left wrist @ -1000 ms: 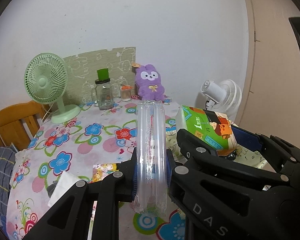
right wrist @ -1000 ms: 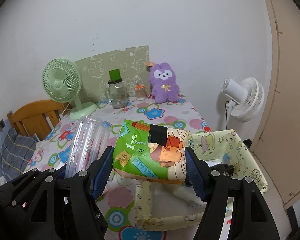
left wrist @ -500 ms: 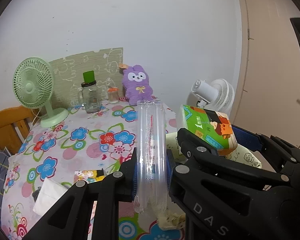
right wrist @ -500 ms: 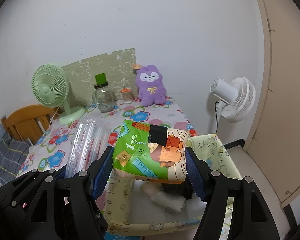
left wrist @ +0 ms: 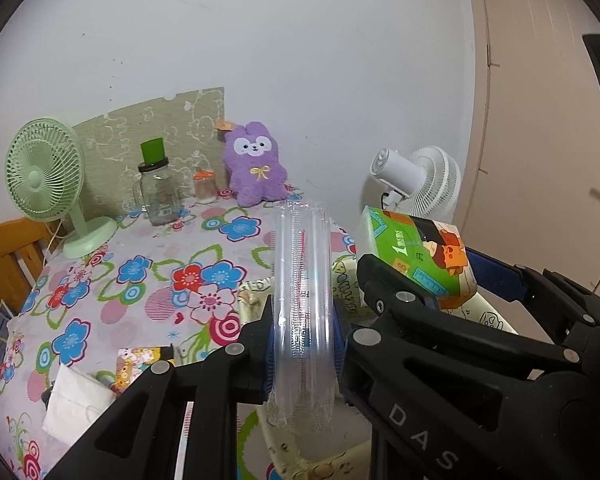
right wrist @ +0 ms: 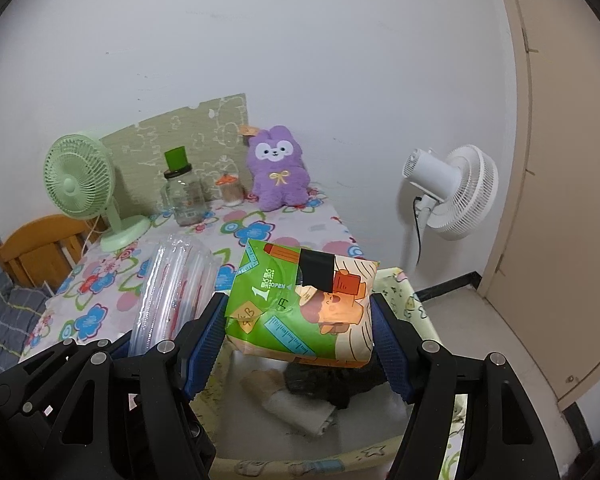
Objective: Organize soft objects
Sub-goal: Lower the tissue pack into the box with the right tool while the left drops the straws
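Left gripper [left wrist: 303, 344]: both blue-padded fingers are clamped on a clear plastic sleeve of disposable cups [left wrist: 303, 300], gripping it in its lower half. The sleeve stands nearly upright between the fingers and is held off the table, above the near left corner of the fabric storage bin [right wrist: 414, 304].

Right gripper [right wrist: 298, 330]: its fingers press against the two short sides of a green and orange tissue pack [right wrist: 302, 304], which sits level between them. A strip of black tape covers part of the pack's top face. The pack hangs directly over the open bin, clear of its contents.

Bin: pale yellow fabric with printed cartoon figures, positioned against the right edge of the table. Inside lie a rolled white cloth [right wrist: 300, 410] and a dark cloth item [right wrist: 332, 384], touching one another on the bin floor.

Table: covered by a floral tablecloth [left wrist: 148, 276]. Along the back, near the wall, stand a green desk fan [left wrist: 46, 176], a glass jar with a green lid [left wrist: 158, 184], a small jar with an orange top [left wrist: 205, 188] and a purple plush rabbit [left wrist: 256, 168], in that order from left to right. At the near left edge lie a white folded tissue [left wrist: 76, 404] and a small colourful packet [left wrist: 140, 364], just beside each other.

Floor: a white pedestal fan [right wrist: 456, 196] stands to the right of the table, near the wall.
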Motion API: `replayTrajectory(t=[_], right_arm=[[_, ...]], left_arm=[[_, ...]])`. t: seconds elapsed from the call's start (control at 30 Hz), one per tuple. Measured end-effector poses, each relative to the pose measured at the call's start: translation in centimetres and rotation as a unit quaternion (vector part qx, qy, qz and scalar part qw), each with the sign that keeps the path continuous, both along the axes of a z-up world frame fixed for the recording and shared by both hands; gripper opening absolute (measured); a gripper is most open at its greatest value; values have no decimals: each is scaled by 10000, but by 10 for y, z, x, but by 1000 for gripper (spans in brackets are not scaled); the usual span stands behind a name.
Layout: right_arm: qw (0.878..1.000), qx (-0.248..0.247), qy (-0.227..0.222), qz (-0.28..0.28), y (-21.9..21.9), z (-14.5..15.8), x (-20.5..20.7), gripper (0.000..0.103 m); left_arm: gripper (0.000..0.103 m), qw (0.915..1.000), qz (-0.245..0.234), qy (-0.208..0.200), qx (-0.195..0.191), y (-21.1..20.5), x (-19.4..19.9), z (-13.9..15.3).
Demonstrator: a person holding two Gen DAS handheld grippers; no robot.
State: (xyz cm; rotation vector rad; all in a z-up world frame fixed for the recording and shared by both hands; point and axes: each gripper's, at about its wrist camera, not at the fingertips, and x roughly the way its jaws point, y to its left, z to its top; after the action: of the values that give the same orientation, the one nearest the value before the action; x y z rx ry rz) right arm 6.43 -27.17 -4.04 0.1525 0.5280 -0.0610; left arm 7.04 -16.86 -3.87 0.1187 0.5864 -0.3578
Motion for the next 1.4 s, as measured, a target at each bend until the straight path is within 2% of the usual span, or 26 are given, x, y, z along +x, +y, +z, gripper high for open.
replayTrajectory(t=[0.57,0.63,0.97,1.13,1.3,1.4], right_arm=[[9991,191,373,-74,-27,-29,28,73],[9990,177,399,-71,-26,-32,31,73],[9983,289,485,147,-20,-38,39,73],[9988,224,422,132,-18,-36,38,74],[9991,235,324,163,-16,-31,33,88],[9989,313,284,205,-14,-28,29,89]], left_arm=[[28,9992,-119,287,266,-27,24,-23],[37,9989,-114,341,301,-27,27,-25],[50,9978,71,498,441,-21,32,-28],[61,9977,99,513,420,-19,32,-27],[73,9983,-17,508,288,-16,27,-23],[80,9988,-2,436,243,-13,23,-19]])
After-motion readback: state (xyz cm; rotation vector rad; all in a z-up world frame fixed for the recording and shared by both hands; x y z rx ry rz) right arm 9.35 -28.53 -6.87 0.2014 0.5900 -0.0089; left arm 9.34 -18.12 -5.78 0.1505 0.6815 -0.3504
